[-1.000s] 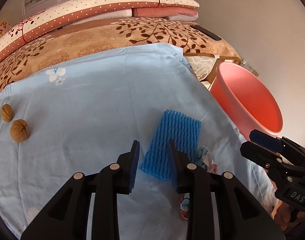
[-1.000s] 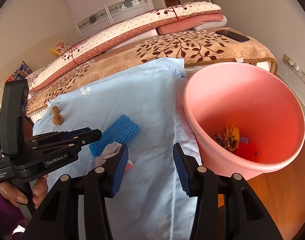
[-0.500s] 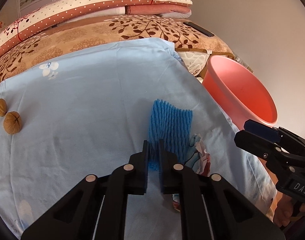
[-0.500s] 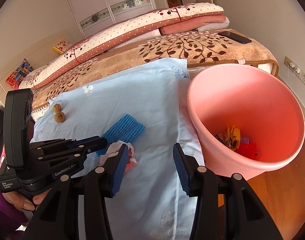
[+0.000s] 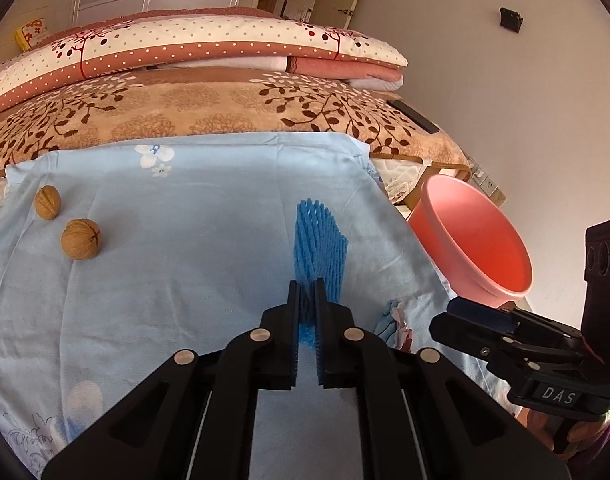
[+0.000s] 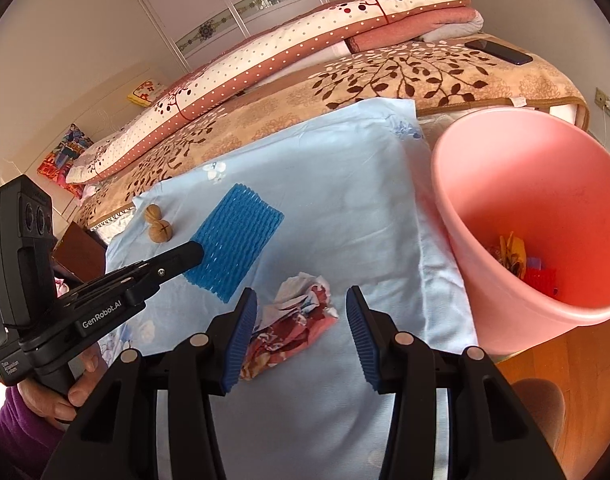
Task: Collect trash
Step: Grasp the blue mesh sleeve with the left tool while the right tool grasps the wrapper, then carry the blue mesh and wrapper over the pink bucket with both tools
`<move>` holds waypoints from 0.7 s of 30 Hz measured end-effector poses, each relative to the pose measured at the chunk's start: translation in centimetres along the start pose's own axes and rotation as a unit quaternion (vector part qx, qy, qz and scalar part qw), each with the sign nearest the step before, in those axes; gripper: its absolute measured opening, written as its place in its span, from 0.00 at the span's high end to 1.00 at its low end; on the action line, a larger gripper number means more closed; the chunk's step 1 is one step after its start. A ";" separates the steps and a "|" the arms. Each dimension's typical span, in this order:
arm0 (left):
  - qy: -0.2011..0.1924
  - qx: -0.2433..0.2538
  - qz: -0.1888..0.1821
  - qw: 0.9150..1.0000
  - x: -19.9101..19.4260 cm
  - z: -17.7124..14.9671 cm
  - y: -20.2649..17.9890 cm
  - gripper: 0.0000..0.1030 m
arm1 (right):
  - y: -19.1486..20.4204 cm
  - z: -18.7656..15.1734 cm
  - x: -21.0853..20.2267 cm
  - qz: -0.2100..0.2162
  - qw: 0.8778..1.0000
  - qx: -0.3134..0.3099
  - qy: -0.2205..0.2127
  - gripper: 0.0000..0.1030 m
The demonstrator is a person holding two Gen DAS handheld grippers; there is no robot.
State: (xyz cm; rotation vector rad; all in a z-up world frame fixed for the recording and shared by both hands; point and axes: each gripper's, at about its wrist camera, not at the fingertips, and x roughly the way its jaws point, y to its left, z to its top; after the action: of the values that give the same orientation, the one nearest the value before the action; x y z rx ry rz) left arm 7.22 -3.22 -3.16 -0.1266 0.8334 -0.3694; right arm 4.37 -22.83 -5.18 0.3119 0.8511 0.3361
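Foam net (image 5: pixel 320 254) is pinched at its near edge by my left tongs (image 5: pixel 306 294), lifted off the sheet (image 5: pixel 193 240) beside the bin (image 6: pixel 545 216). My right tongs (image 6: pixel 301 326) gape wide over the crumpled wrapper (image 6: pixel 295 320), bin-side.

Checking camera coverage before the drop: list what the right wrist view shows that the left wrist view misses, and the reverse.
Right wrist only: trash lying in the bottom of the pink plastic bin, and the open right gripper over a crumpled floral paper wad.
Left wrist only: the left gripper shut on the blue foam net sleeve, seen edge-on.
Both: the bin, the sleeve, two brown walnuts and the light blue sheet.
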 end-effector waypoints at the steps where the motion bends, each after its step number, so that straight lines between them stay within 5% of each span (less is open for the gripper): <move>1: -0.002 -0.001 -0.001 1.000 -0.3 0.0 0.1 0.94 | 0.4 0.1 0.2 0.000 1.000 -0.003 0.002 0.54; 14: -0.010 -0.019 -0.010 1.000 -1.6 -0.5 1.6 0.94 | 1.8 0.0 4.0 -0.030 0.998 -0.011 0.049 0.55; 16: -0.009 -0.021 -0.012 1.000 -1.5 -0.5 1.6 0.94 | 1.6 0.0 4.2 -0.033 0.998 -0.012 0.052 0.73; 21: -0.008 -0.019 -0.015 1.000 -1.4 -0.5 1.4 0.94 | 1.3 0.0 3.8 -0.030 0.998 -0.013 0.044 0.90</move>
State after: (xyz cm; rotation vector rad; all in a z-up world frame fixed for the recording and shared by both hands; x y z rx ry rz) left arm 6.32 -1.36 -2.90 -0.1770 0.8237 -0.3799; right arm 6.50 -20.10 -7.21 0.2482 0.9407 0.3056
